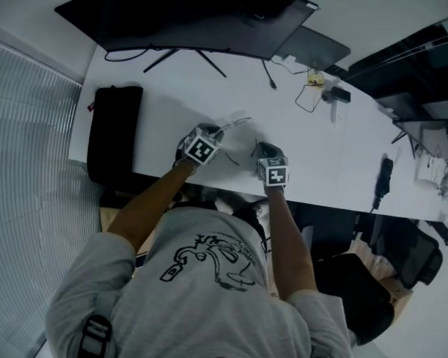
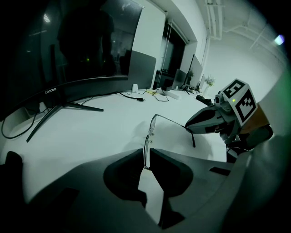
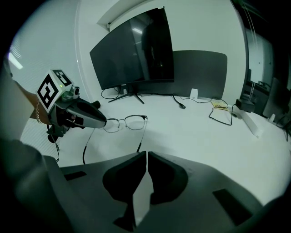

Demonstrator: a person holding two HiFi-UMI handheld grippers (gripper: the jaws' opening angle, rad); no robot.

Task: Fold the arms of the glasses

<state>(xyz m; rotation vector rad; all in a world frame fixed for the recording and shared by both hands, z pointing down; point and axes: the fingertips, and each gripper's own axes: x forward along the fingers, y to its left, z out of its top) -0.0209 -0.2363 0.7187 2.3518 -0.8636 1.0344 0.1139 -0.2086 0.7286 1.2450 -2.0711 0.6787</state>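
Thin metal-framed glasses (image 1: 239,124) hang just above the white desk (image 1: 176,92) between my two grippers, both arms unfolded. My left gripper (image 2: 146,157) is shut on the outer end of the front frame; the right gripper view shows its tip (image 3: 103,122) at the lens rim, with one arm (image 3: 84,145) dangling below it. My right gripper (image 3: 146,154) is shut. Its tip (image 2: 188,127) rests against the other arm (image 2: 173,120) near the ear bend. That arm (image 3: 142,136) ends just left of the shut jaws, and nothing shows between them.
A wide curved monitor (image 1: 185,19) stands at the back of the desk, with a second grey screen (image 1: 317,46) beside it. A black pouch (image 1: 114,130) lies at the desk's left end. Cables and small gadgets (image 1: 315,93) sit at the back right. The desk's front edge (image 1: 333,202) runs just behind the grippers.
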